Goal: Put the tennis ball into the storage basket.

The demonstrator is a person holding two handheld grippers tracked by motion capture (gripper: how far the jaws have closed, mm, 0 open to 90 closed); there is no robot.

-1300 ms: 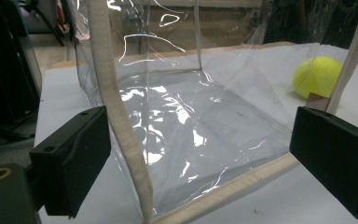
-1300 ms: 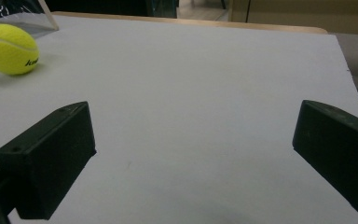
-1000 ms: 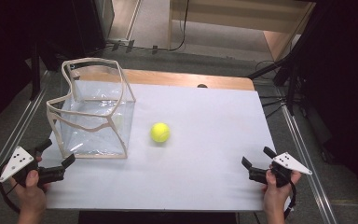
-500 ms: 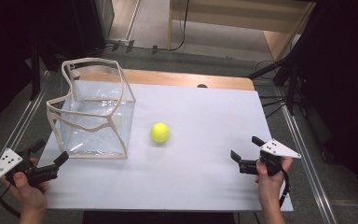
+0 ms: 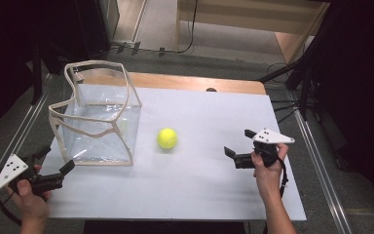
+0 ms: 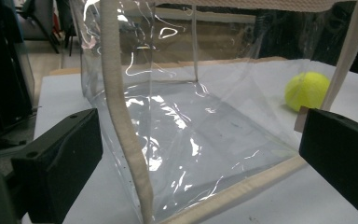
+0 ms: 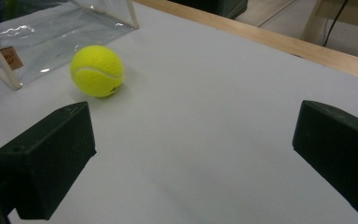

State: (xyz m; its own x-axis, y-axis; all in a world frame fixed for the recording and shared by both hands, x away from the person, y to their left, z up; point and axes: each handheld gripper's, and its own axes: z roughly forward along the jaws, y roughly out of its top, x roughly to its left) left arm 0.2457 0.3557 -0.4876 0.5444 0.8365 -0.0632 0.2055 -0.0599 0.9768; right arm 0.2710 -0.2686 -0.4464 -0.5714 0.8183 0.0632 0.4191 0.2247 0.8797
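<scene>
A yellow tennis ball (image 5: 167, 138) (image 7: 97, 71) (image 6: 306, 90) lies on the white table top (image 5: 199, 190), just right of a clear plastic bag with beige trim (image 5: 97, 117) (image 6: 186, 121) that stands upright and holds nothing. My right gripper (image 5: 240, 144) (image 7: 191, 154) is open, low over the table to the right of the ball and aimed at it, with a gap between them. My left gripper (image 5: 53, 161) (image 6: 200, 154) is open at the bag's near left corner, its jaws either side of the bag's near corner seam (image 6: 121, 116).
A wooden strip (image 5: 195, 82) runs along the table's far edge. Metal rails (image 5: 316, 151) flank the table on both sides. Cables (image 5: 190, 34) lie on the floor behind. Bare table stretches between the ball and my right gripper.
My right gripper has moved up and left across the table toward the ball. My left gripper has shifted slightly, closing in on the bag's near left corner.
</scene>
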